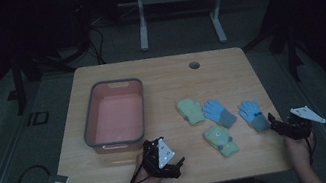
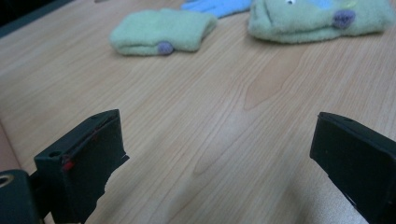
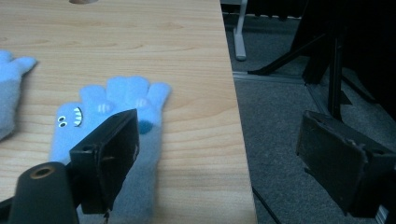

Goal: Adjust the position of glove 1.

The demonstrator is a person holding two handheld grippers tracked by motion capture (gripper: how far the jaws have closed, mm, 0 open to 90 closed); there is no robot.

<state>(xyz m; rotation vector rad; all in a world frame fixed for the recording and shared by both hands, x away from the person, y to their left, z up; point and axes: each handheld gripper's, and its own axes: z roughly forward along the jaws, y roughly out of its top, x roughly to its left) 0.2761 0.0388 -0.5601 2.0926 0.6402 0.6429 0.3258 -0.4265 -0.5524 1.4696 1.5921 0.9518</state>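
Hovering wide open, empty: right gripper (image 3: 219, 163) near soft, light blue fleece monster-face glove (image 3: 109, 126); pinch grey cuff. Left gripper (image 2: 217, 163) likewise.

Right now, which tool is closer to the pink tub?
Left. The left tool sits just below the pink tub, near its front right corner. The right tool is far across the table, by the blue glove.

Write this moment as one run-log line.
left gripper: open, empty | right gripper: open, beside blue glove | bin: empty
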